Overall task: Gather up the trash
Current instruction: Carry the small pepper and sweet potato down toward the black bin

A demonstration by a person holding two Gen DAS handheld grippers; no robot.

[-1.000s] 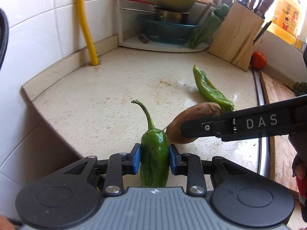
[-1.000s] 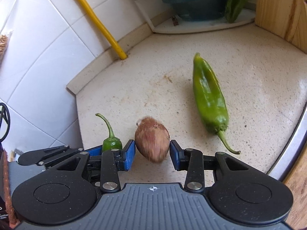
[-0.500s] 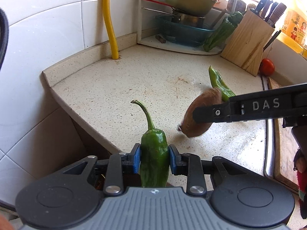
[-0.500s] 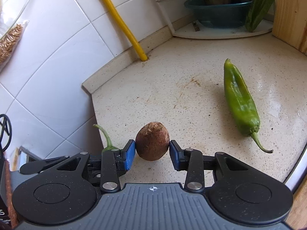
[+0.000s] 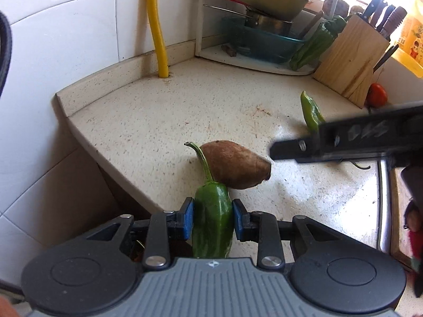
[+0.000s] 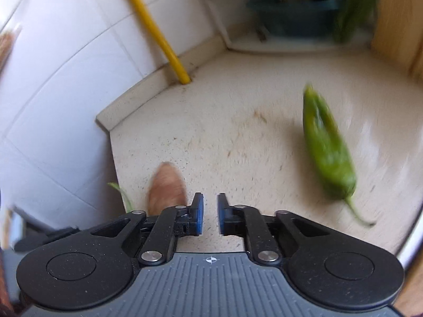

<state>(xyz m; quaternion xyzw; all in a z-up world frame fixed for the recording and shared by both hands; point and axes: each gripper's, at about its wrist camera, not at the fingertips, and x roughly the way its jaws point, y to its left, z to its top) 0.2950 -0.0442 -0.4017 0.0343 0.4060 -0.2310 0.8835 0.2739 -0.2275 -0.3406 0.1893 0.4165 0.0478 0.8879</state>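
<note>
My left gripper (image 5: 212,219) is shut on a small dark green pepper (image 5: 211,211), stem pointing away, over the counter's near edge. A brown pointed root (image 5: 232,165) sits right behind that pepper, free of any gripper; whether it rests on the counter I cannot tell. In the right wrist view the root (image 6: 166,185) shows blurred, left of my right gripper (image 6: 210,215). That gripper's jaws are closing with nothing between them. One of its fingers (image 5: 343,142) crosses the left wrist view. A long light green pepper (image 6: 326,145) lies on the counter to the right.
The speckled counter (image 5: 185,111) drops off at its left edge. A yellow pipe (image 5: 157,26) rises at the tiled back wall. A corner rack with pots and a teal basin (image 5: 264,42), a knife block (image 5: 354,58) and a tomato (image 5: 376,97) stand behind.
The brown root has left the right gripper's jaws and now sits to their left, beside the small pepper. Those jaws have narrowed. The left gripper keeps its pepper and has drifted left.
</note>
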